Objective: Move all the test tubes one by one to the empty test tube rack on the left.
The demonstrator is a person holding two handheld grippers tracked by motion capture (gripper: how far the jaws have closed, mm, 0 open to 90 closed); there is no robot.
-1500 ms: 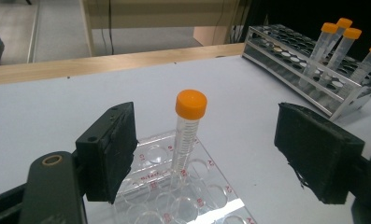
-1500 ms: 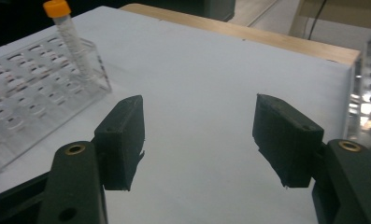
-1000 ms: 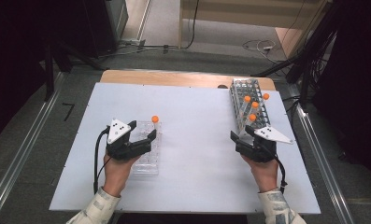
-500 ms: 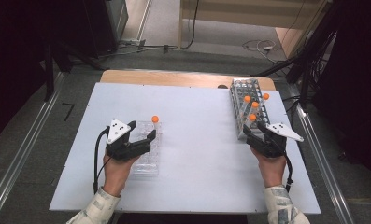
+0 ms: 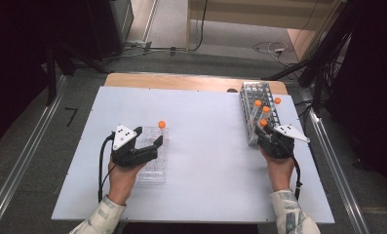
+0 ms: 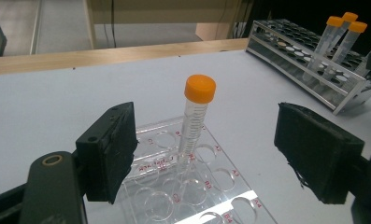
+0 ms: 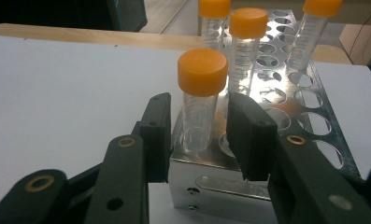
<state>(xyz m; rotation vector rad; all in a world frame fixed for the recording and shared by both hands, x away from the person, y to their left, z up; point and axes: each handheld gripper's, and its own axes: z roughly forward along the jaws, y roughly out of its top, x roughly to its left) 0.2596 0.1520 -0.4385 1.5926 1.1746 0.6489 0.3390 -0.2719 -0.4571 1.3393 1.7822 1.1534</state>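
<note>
Right gripper view showed the right gripper closing round the nearest tube at frame centre, pads just short of it. A square grip below the cap, then a straight lift from the metal rack, seemed best. The left gripper gaped empty over the clear rack.

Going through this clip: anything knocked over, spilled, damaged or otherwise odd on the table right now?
Nothing stands out. The orange-capped tubes stand in the metal rack, one more stands in the clear rack, and nothing is spilled. The right gripper, its jaws just closing, brackets the nearest tube; the left gripper is open.
</note>
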